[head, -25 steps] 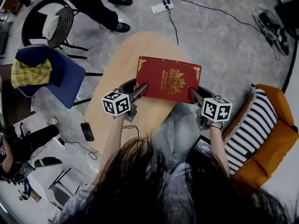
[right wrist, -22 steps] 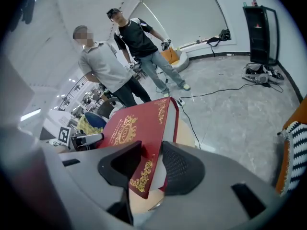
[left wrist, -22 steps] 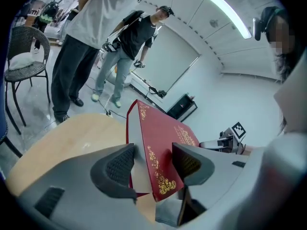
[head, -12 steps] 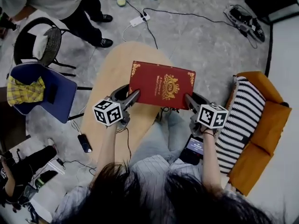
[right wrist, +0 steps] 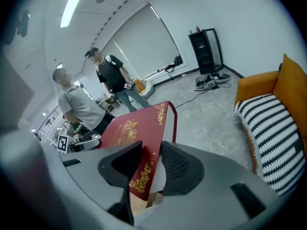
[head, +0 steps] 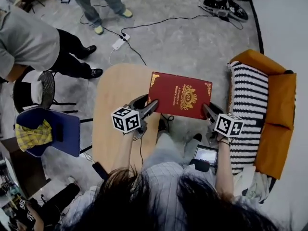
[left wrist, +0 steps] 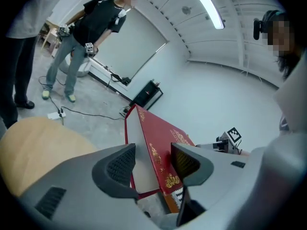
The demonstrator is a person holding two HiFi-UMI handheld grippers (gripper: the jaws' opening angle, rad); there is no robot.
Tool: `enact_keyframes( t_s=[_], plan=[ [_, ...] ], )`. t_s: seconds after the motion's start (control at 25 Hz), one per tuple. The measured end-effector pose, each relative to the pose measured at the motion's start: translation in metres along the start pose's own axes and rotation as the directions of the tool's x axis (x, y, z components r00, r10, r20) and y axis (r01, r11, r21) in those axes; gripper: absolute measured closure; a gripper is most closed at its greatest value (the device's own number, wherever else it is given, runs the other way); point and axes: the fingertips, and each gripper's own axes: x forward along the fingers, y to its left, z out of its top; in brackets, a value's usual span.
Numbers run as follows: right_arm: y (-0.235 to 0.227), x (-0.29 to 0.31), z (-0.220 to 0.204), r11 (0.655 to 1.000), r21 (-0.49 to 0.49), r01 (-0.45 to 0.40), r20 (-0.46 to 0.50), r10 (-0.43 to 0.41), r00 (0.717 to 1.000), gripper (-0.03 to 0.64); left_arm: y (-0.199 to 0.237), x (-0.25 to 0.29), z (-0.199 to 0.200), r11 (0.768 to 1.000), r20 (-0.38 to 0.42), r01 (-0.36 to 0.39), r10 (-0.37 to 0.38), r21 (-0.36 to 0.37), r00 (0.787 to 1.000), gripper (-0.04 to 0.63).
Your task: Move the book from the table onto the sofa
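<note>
The red hardback book (head: 179, 95) has a smooth, low-sheen, leather-look cover with gilt stamping and matt paper page edges. Beside it, the pale oval wooden worktop (head: 110, 91) looks smooth and matt. The orange sofa (head: 281, 96) is cloth, and its black-and-white striped cushion (head: 248, 101) looks knitted.

Ceiling light strips (left wrist: 206, 6) give bright, even light; fisheye edges bend and darken.
</note>
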Motion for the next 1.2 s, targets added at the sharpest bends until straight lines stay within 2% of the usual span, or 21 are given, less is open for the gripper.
enact_keyframes(
  t_s=[0.12,0.32,0.64,0.84,1.04,1.2],
  plan=[
    [-0.022,-0.027,0.000,0.998,0.044,0.049,0.060,-0.051,0.997,0.477,-0.021,0.027,-0.001,0.998,-0.042,0.059,-0.058,0.018,0.997,0.367],
    [-0.101,-0.098,-0.012,0.978,0.177,0.107,0.163,-0.136,0.977,0.479,-0.096,0.099,-0.025,0.983,-0.165,0.160,-0.144,0.087,0.976,0.367],
    [-0.199,-0.185,-0.041,0.940,0.304,0.157,0.238,-0.234,0.943,0.480,-0.190,0.185,-0.077,0.961,-0.294,0.246,-0.201,0.124,0.934,0.367],
    [-0.265,-0.244,-0.080,0.900,0.389,0.196,0.254,-0.309,0.916,0.482,-0.250,0.238,-0.131,0.943,-0.395,0.306,-0.235,0.128,0.888,0.367],
    [-0.308,-0.273,-0.108,0.866,0.447,0.224,0.238,-0.357,0.903,0.482,-0.283,0.275,-0.169,0.929,-0.477,0.346,-0.247,0.131,0.844,0.367],
    [-0.358,-0.317,-0.149,0.832,0.501,0.237,0.239,-0.397,0.886,0.482,-0.330,0.306,-0.225,0.914,-0.547,0.384,-0.256,0.132,0.797,0.367]
  ],
)
